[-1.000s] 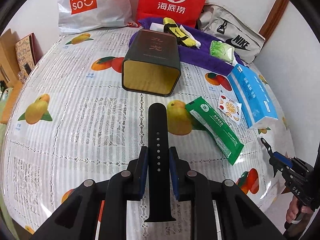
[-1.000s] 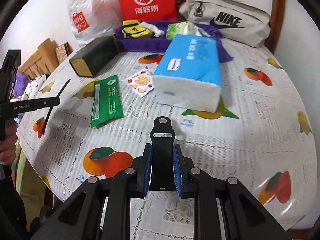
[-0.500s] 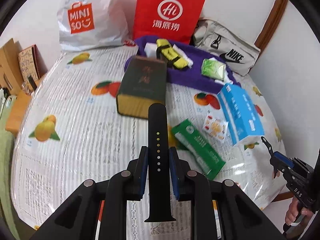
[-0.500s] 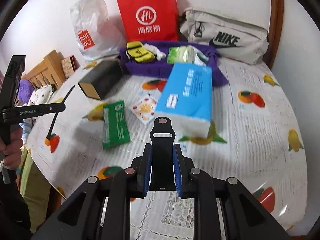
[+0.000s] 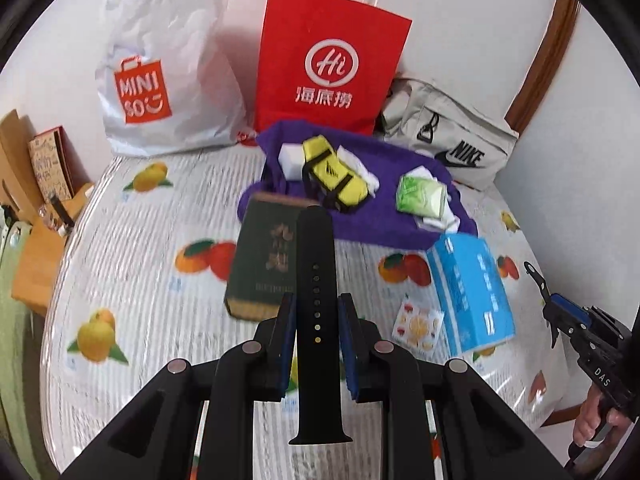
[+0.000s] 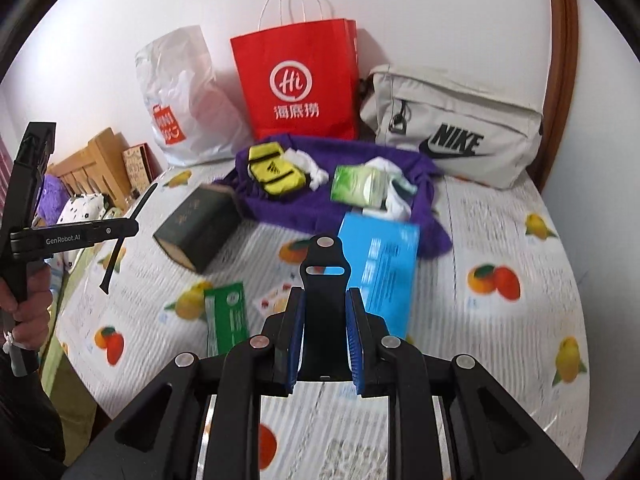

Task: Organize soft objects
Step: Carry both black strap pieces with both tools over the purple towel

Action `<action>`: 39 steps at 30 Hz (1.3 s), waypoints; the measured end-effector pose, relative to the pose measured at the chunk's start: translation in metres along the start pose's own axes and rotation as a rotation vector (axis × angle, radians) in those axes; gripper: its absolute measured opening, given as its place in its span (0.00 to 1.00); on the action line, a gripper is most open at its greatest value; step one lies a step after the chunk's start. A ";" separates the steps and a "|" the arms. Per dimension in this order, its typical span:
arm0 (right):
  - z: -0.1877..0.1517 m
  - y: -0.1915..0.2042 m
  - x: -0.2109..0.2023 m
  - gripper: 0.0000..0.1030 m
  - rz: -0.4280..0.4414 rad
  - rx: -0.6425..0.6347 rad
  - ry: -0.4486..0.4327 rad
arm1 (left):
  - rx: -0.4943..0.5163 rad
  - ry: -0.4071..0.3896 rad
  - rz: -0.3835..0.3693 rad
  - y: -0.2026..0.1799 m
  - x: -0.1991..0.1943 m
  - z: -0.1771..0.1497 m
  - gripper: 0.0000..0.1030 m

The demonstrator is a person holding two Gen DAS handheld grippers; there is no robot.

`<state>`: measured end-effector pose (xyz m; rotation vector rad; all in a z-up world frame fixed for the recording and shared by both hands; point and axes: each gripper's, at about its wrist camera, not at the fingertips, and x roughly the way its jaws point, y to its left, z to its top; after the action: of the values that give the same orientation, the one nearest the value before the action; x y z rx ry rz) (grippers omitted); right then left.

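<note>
Two watch-strap halves ride pinched lengthwise: we clamp the holed strap (image 5: 315, 280) in our left gripper (image 5: 316, 340), the buckle strap (image 6: 325, 304) in our right gripper (image 6: 325, 340); the purple cloth (image 5: 360, 216) lies ahead, nearer the left.

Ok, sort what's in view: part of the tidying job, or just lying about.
Part of the job:
- holed strap half, clamped in left gripper
- buckle strap half, clamped in right gripper
- purple cloth with the yellow pouch

Lying about:
- red paper bag
- dark green box
- blue tissue pack
- grey bag
</note>
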<state>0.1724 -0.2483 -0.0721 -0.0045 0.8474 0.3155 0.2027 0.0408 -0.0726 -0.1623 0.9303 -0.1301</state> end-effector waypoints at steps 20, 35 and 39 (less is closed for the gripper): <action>0.093 -0.047 0.073 0.20 -0.033 0.054 -0.037 | 0.045 0.036 -0.059 -0.016 0.088 0.111 0.19; 0.125 -0.086 0.155 0.20 -0.081 0.075 0.038 | 0.064 0.087 -0.041 -0.029 0.164 0.159 0.19; 0.125 -0.086 0.172 0.20 -0.090 0.061 0.062 | 0.061 0.102 -0.017 -0.029 0.182 0.164 0.19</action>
<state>0.3942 -0.2675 -0.1259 0.0042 0.9154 0.2061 0.4413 -0.0070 -0.1134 -0.1078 1.0257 -0.1841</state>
